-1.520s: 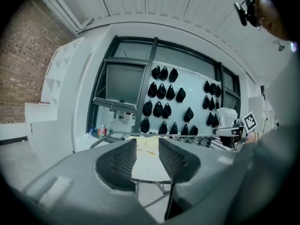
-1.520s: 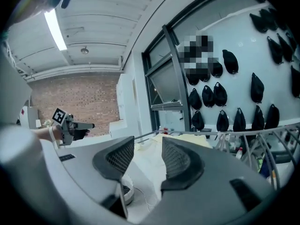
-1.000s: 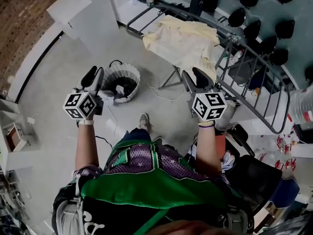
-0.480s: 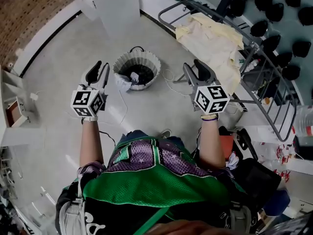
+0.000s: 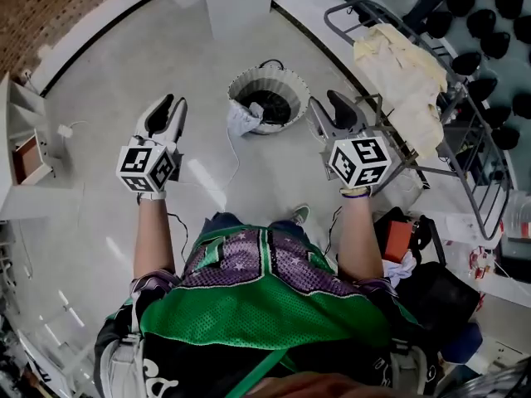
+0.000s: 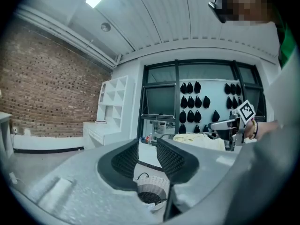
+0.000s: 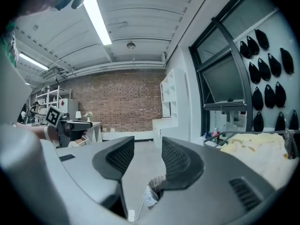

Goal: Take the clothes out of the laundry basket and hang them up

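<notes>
Both grippers are hovering over bare floor [image 5: 108,81], left gripper [image 5: 172,104] and right gripper [image 5: 325,104] both released, jaws apart, nothing between them. Laundry basket [image 5: 241,85] is sitting on the floor ahead, between the two, with open room around it. A white cloth [image 5: 243,119] is hanging over its rim. Drying rack [image 5: 473,168] is crowding the right side, carrying a yellow garment [image 5: 406,73] and running out of frame. The basket's dark contents are hard to make out.
</notes>
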The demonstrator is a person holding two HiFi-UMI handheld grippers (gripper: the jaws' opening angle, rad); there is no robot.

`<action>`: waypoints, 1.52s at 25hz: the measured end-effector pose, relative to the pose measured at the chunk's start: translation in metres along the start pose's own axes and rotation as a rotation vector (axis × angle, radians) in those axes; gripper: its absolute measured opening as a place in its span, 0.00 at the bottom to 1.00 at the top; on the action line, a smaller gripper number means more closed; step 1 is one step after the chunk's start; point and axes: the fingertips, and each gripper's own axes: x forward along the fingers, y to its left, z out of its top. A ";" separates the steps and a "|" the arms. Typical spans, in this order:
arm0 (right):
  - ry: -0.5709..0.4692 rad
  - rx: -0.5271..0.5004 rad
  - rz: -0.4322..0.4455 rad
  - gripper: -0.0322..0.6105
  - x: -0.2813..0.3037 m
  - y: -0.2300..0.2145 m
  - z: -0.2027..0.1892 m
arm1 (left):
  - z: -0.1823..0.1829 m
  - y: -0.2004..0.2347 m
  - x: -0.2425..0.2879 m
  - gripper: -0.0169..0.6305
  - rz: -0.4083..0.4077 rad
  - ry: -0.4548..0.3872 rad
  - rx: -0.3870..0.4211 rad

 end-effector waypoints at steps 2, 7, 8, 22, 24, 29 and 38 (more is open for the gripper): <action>0.003 -0.001 0.007 0.33 0.009 0.018 -0.004 | -0.007 0.013 -0.013 0.23 -0.002 0.002 -0.014; 0.016 0.014 0.014 0.33 0.025 0.054 -0.019 | -0.027 0.037 -0.046 0.23 0.003 0.030 -0.018; 0.022 0.017 0.018 0.33 0.029 0.061 -0.022 | -0.031 0.042 -0.052 0.23 0.005 0.036 -0.022; 0.012 0.006 0.056 0.33 0.087 0.027 -0.068 | -0.114 0.030 0.003 0.23 -0.048 0.128 0.025; 0.003 0.011 0.051 0.33 0.099 0.005 -0.088 | -0.137 0.026 0.027 0.23 -0.062 0.144 0.030; 0.000 0.039 0.018 0.33 0.124 -0.053 -0.147 | -0.196 0.009 0.090 0.23 -0.121 0.177 0.095; -0.091 0.098 -0.043 0.33 0.158 -0.124 -0.261 | -0.343 -0.007 0.171 0.23 -0.195 0.211 0.089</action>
